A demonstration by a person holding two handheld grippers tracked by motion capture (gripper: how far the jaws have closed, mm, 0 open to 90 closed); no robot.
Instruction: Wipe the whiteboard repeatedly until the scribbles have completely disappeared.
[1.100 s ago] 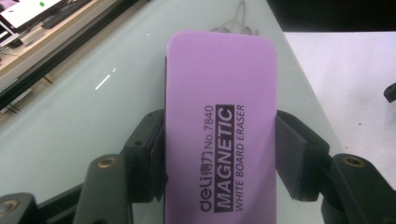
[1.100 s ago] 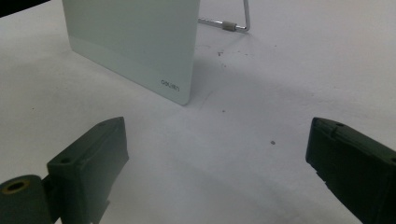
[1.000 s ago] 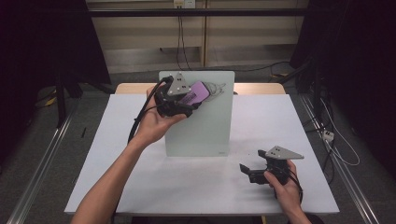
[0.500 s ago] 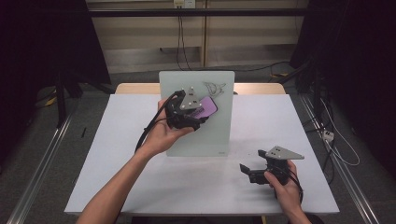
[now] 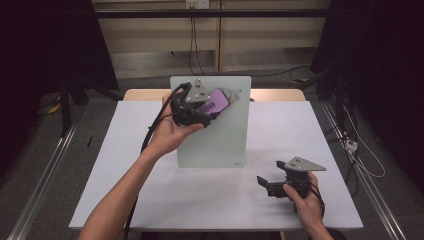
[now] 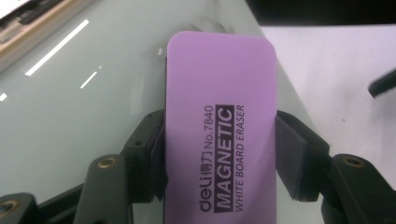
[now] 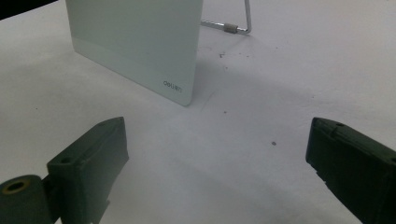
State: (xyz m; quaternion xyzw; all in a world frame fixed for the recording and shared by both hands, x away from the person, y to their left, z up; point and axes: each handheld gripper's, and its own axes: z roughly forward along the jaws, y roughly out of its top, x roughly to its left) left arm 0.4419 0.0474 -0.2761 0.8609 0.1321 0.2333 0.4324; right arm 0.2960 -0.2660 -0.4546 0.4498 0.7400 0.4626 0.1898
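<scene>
Surface: white table (image 5: pixel 150 150).
Resting on it: glass whiteboard (image 7: pixel 140 46), on its wire stand (image 7: pixel 238 23), ahead of my right fingers (image 7: pixel 88 158).

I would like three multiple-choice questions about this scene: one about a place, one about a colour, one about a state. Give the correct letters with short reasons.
1. Where is the eraser?
A. flat on the table
B. against the upper part of the whiteboard
C. under the right gripper

2. What colour is the eraser?
A. purple
B. yellow
C. green

3. How is the right gripper?
A. shut on the eraser
B. shut on the whiteboard
C. open, holding nothing

Answers:
1 B: the high view shows the left gripper holding it at the board's top, near faint marks.
2 A: the left gripper view shows a purple body with dark print.
3 C: the right gripper view shows its jaws wide apart over the bare table.
</scene>
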